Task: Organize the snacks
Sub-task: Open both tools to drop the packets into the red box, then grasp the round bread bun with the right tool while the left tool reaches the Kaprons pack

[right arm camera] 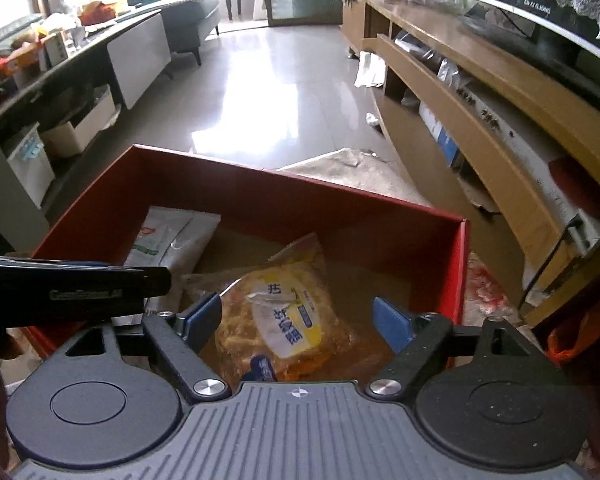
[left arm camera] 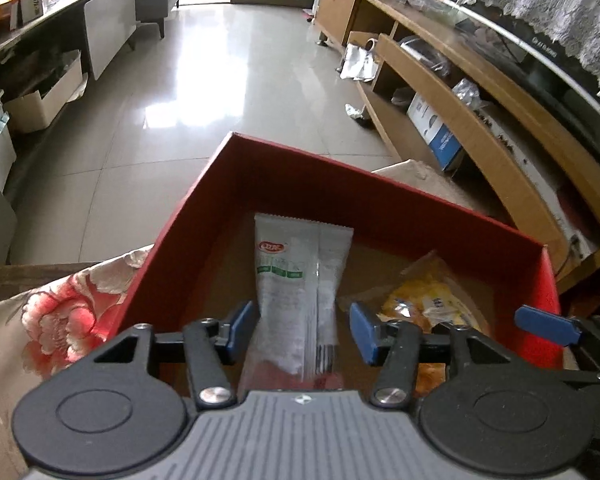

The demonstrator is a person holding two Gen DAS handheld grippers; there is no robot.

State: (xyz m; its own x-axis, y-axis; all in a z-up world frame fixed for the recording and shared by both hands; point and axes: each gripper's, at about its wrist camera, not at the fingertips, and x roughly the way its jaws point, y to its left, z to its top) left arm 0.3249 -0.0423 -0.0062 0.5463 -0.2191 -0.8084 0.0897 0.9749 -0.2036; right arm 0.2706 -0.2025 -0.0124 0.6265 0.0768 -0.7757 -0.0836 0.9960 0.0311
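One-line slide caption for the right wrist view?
Right claw open over a yellow snack bag lying in the red box, beside a white packet.

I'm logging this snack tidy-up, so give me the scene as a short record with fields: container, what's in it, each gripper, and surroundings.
container: red box, open top, on a floral cloth
contents: white snack packet leaning on the far wall; yellow snack bag lying flat beside it
left gripper: open, fingers either side of the white packet, not pressing it
right gripper: open, fingers clear of the yellow bag
surroundings: tiled floor, wooden cabinet
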